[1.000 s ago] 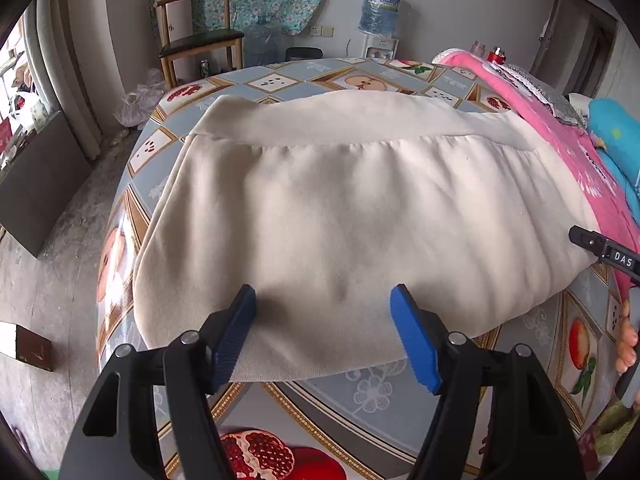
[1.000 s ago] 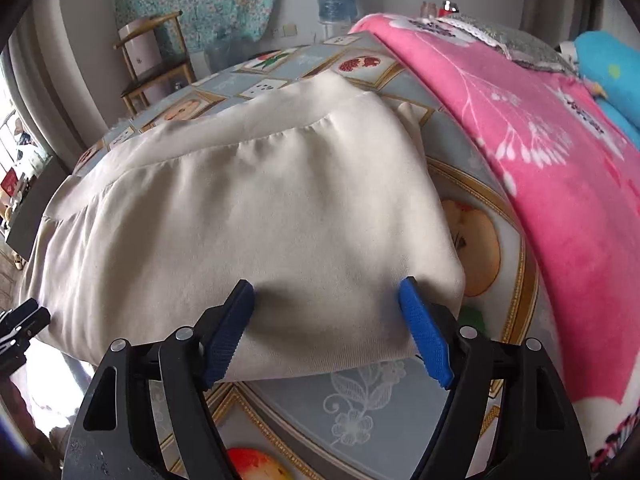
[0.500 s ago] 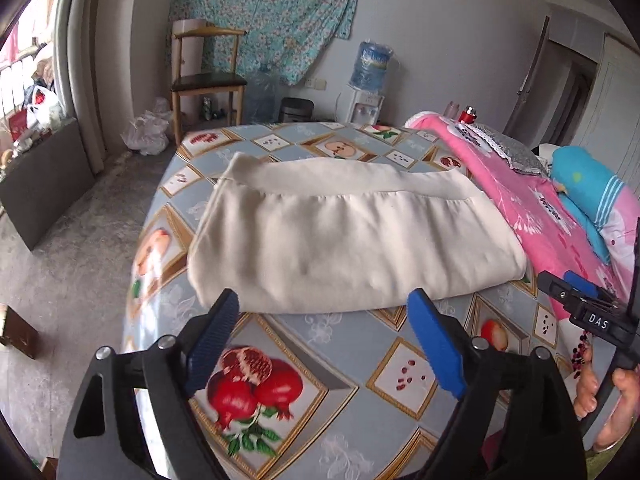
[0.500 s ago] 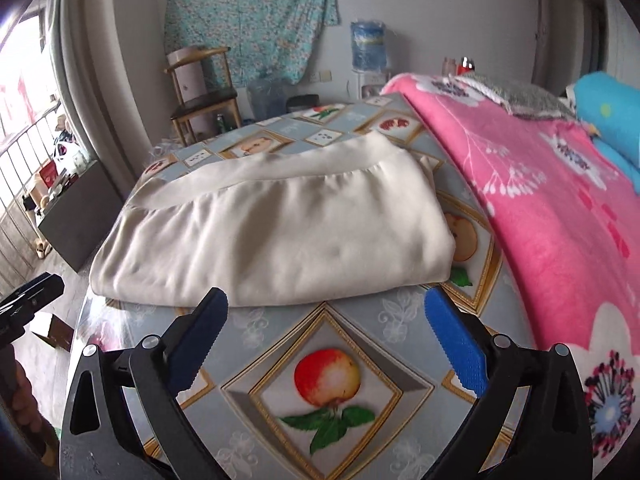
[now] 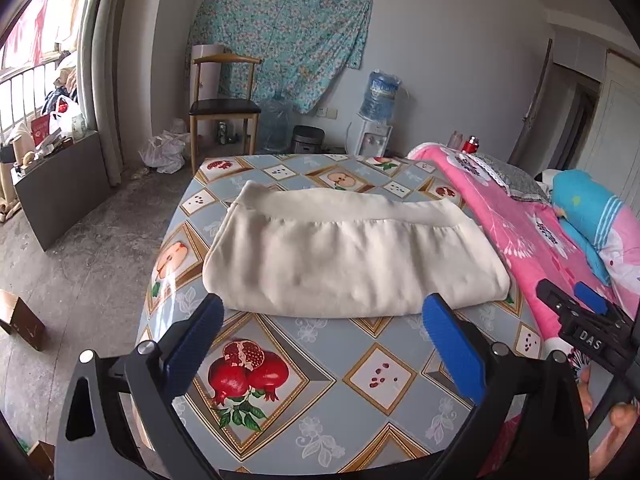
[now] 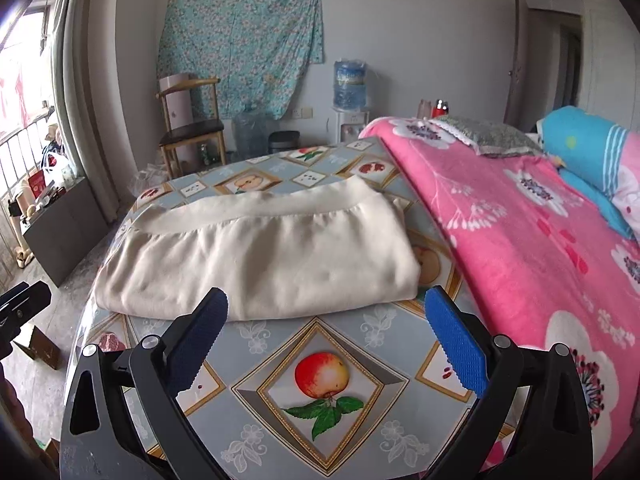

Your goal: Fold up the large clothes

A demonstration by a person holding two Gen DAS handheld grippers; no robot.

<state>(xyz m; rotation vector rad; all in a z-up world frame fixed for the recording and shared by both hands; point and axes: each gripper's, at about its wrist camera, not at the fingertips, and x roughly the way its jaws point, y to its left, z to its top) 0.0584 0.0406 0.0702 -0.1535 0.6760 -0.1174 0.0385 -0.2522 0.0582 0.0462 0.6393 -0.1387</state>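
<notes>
Through the left wrist camera we see our left gripper (image 5: 320, 340) with its jaws spread wide and holding nothing, raised above the fruit-patterned tablecloth (image 5: 320, 392). The cream garment (image 5: 348, 256) lies folded into a flat bundle at twelve o'clock from the blue fingertips (image 5: 436, 312), its ribbed band along the far edge. At three o'clock the right gripper (image 5: 580, 312) shows near the pink blanket (image 5: 508, 224). A wooden chair (image 5: 224, 108) stands at eleven o'clock by the wall.

Through the right wrist camera our right gripper (image 6: 326, 320) also has its jaws wide apart and grips nothing. The cream garment (image 6: 260, 256) rests at twelve o'clock, just past the fingertips (image 6: 440, 308). The pink blanket (image 6: 520, 232) fills two to three o'clock, beside the garment. The left gripper (image 6: 20, 304) appears at nine o'clock.
</notes>
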